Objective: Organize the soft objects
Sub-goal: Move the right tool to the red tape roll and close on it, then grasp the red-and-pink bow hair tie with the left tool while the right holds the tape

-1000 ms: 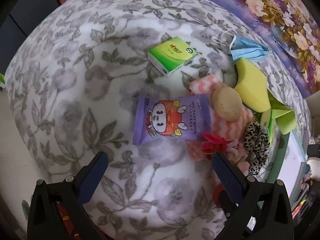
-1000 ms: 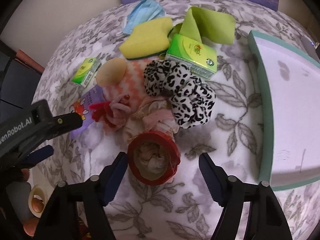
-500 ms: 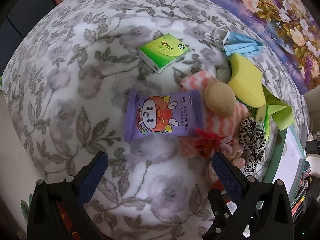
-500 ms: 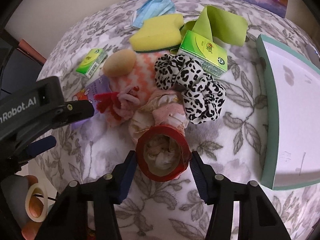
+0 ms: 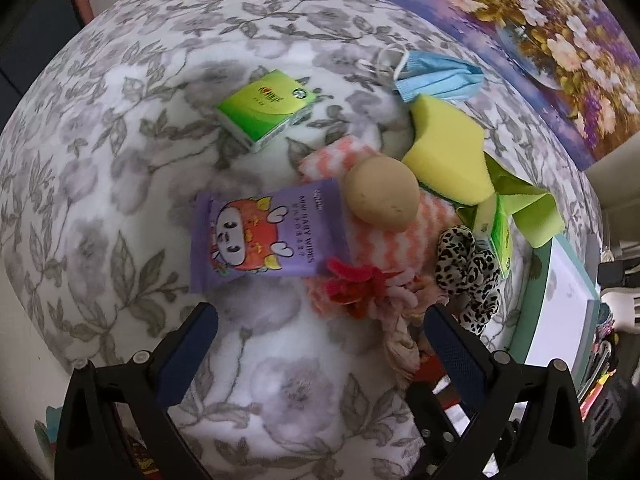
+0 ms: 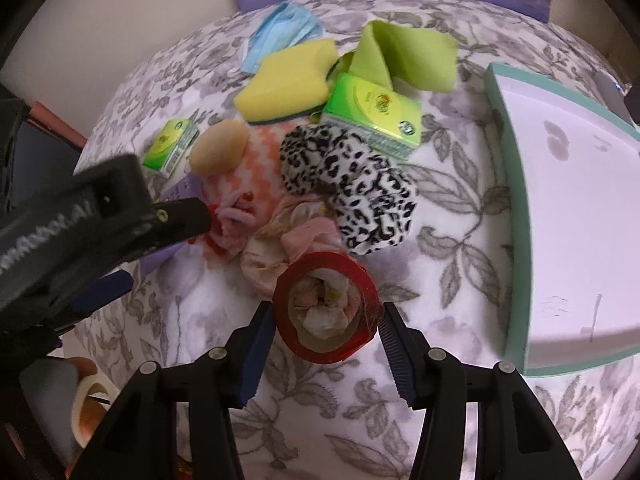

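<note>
My right gripper [image 6: 326, 334] is shut on a red tape roll [image 6: 360, 280] with pale floral cloth stuffed through its hole, its blue pads pressing both sides. Beyond the roll lie a leopard-print scrunchie [image 6: 352, 188], a green tissue pack [image 6: 372, 116], a yellow sponge [image 6: 288, 80] and a blue face mask [image 6: 280, 36]. My left gripper [image 5: 320, 316] hangs open over the floral blanket, with nothing between its fingers. Just beyond it are a purple baby-wipes pack [image 5: 268, 236], a beige puff [image 5: 382, 194], a red scrunchie [image 5: 356, 284] and a pink striped cloth [image 5: 400, 240].
A white box with a teal rim [image 6: 512, 200] stands to the right of the pile. A small green tissue pack [image 5: 266, 108] lies apart at the back. A folded green cloth [image 6: 404, 60] and a flower painting [image 5: 560, 40] are behind. A person's fingers [image 6: 84, 368] show at lower left.
The right jaws narrowed until both pads met the red roll. The left gripper drifted to the right toward the pile, so the wipes pack sits further left in its view.
</note>
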A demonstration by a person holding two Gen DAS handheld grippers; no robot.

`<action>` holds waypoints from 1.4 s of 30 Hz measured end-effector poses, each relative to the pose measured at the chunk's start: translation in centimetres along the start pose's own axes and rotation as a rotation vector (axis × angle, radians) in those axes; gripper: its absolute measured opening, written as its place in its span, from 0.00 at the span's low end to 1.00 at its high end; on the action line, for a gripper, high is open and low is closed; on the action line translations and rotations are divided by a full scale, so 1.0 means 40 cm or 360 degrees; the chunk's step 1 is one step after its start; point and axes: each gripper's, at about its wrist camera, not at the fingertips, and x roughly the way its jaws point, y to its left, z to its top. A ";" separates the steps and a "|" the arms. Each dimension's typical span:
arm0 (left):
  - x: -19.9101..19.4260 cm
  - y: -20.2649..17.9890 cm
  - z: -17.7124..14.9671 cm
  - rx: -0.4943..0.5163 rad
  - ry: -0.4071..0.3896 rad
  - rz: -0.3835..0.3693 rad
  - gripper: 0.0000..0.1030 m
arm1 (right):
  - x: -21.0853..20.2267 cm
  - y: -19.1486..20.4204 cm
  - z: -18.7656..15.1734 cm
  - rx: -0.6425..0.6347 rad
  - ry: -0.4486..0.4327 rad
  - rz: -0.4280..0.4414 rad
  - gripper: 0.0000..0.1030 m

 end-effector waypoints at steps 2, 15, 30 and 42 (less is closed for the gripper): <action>0.004 -0.007 0.002 0.0020 -0.0007 0.0004 1.00 | -0.009 -0.013 0.001 0.0027 -0.0007 0.0002 0.54; 0.015 -0.050 -0.004 0.0161 -0.0045 0.0057 0.88 | -0.074 -0.108 0.018 0.0222 -0.0074 0.0082 0.54; 0.069 -0.075 -0.010 0.0244 0.0006 0.0025 0.50 | -0.091 -0.142 0.026 0.0281 -0.0089 0.0045 0.54; 0.042 -0.051 -0.006 0.0179 -0.0006 -0.0083 0.35 | -0.090 -0.143 0.025 0.0285 -0.0080 0.0038 0.54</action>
